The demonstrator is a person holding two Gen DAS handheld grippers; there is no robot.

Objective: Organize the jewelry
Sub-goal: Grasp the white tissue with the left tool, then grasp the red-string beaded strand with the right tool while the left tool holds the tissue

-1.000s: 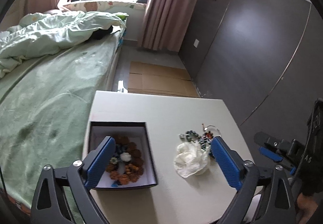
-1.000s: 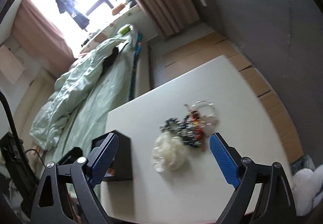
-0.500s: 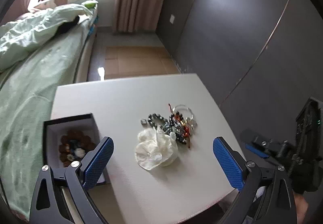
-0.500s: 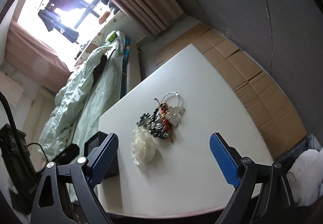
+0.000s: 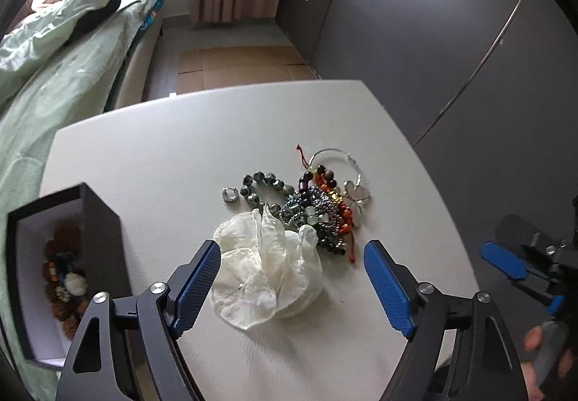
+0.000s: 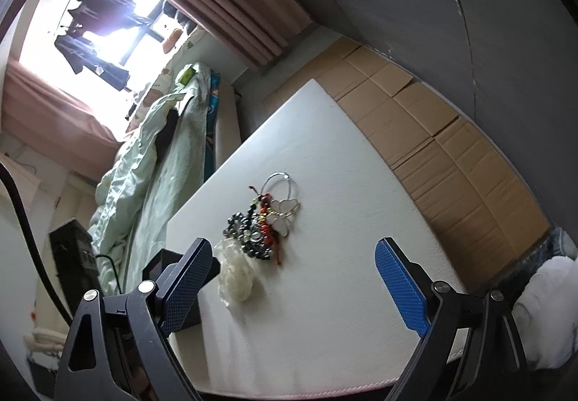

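Bedroom table: white tabletop [image 5: 151, 162] beside a bed with green bedding [image 5: 54, 86]; grey wall panels behind.
Jewelry pile: tangled heap [image 5: 314, 206] of dark beads, red cord, a silver hoop and a butterfly pendant [image 6: 283, 216], loose mid-table, touching the crumpled white piece [image 5: 267, 271].
Crumpled white piece: translucent, petal-like; material unclear.
Black box: open box [image 5: 99, 238] at the table's left edge, already holding brown beads and a pale flower piece [image 5: 65, 278].
Progress: judged partly done; most pieces not yet boxed.
Left gripper: left gripper [image 5: 292, 278], jaws just been closing, not yet pressing; they straddle the crumpled white piece, holding nothing.
Right gripper: right gripper [image 6: 292, 287] gapes wide over bare table, empty, near the pile.
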